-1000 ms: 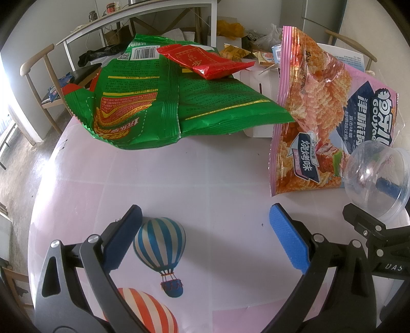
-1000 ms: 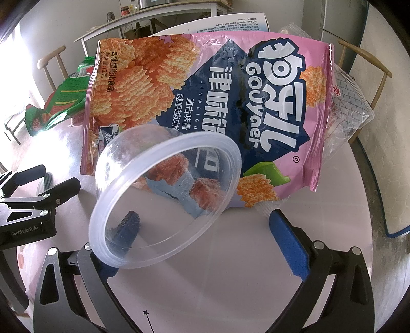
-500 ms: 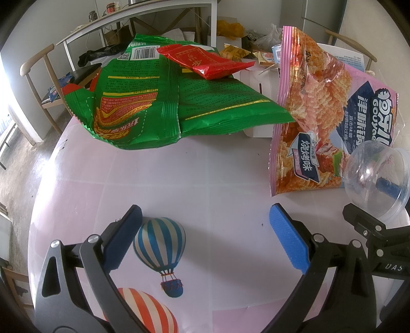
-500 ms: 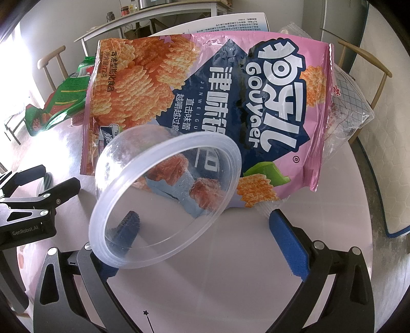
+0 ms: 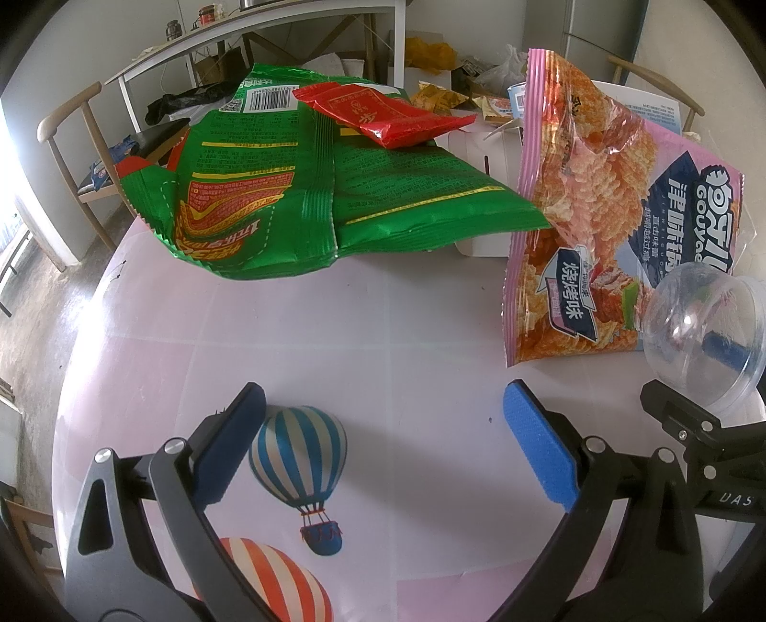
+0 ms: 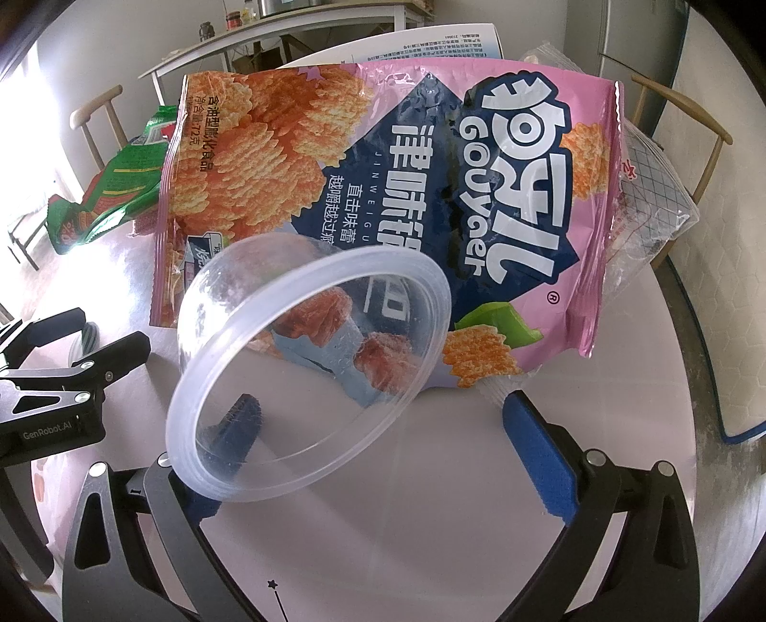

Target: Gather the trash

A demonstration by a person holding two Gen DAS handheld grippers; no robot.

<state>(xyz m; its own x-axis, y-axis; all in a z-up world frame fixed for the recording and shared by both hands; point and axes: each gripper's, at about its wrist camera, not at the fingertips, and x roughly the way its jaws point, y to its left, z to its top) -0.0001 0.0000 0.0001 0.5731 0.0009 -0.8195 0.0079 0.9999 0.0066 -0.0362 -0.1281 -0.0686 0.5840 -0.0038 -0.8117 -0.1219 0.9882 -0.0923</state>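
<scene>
a clear plastic cup (image 6: 306, 368) lies tipped on its side on the pink table (image 6: 431, 502), rim facing the right gripper (image 6: 378, 430), whose left finger pokes inside it, jaws spread wide. just beyond it stands a pink chip bag (image 6: 383, 191). the left gripper (image 5: 383, 440) gapes wide, holding nothing.

A round table (image 5: 364, 335) with a pink balloon-print cloth lies under the open jaws; wooden chairs (image 5: 72, 143) stand far ahead to the left, a white desk (image 5: 268, 28) beyond them
</scene>
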